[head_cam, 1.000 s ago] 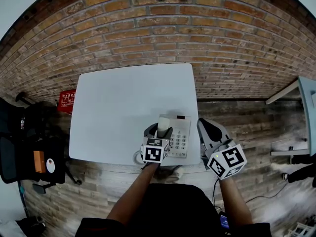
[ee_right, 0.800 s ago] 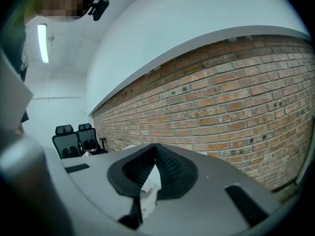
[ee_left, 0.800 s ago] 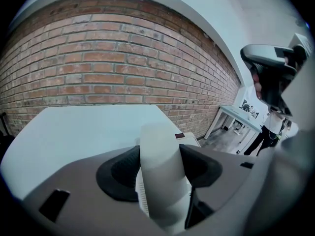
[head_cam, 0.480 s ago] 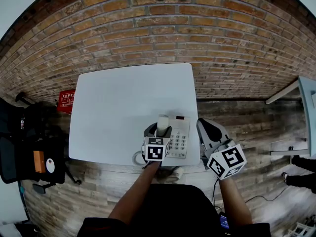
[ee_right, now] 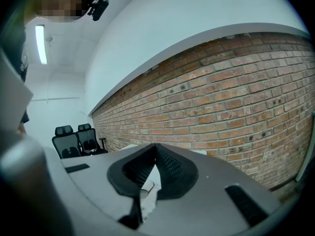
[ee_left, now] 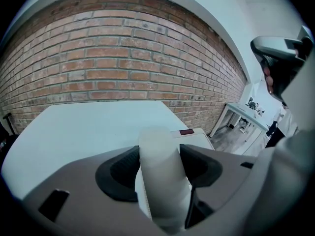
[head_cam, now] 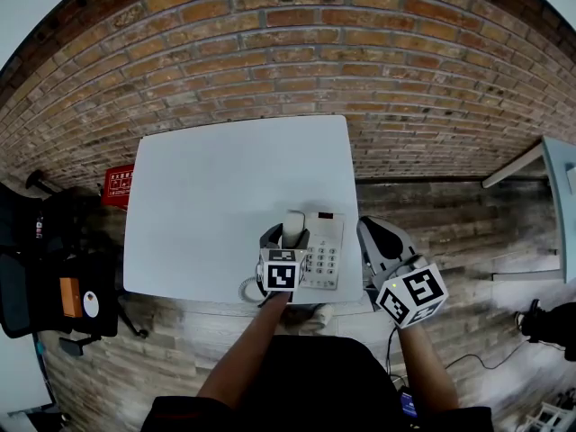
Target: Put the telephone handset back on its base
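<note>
The white telephone base [head_cam: 324, 252] with its keypad lies near the front right corner of the white table [head_cam: 216, 205]. My left gripper [head_cam: 286, 237] is shut on the white handset [head_cam: 293, 225], which hangs over the base's left side. In the left gripper view the handset [ee_left: 162, 181] fills the gap between the dark pads [ee_left: 118, 173], and the base [ee_left: 194, 134] shows just behind it. A coiled cord [head_cam: 247, 288] hangs at the table's front edge. My right gripper [head_cam: 376, 230] hovers off the table's right edge, shut and holding nothing; its tips [ee_right: 155, 149] meet.
A brick wall [head_cam: 297, 52] runs behind the table. Black office chairs [head_cam: 49, 268] and a red box [head_cam: 120, 183] stand on the floor at the left. The corner of another table [head_cam: 556, 187] shows at the right.
My left gripper has drifted slightly to the left with the handset. The right gripper has stayed where it was.
</note>
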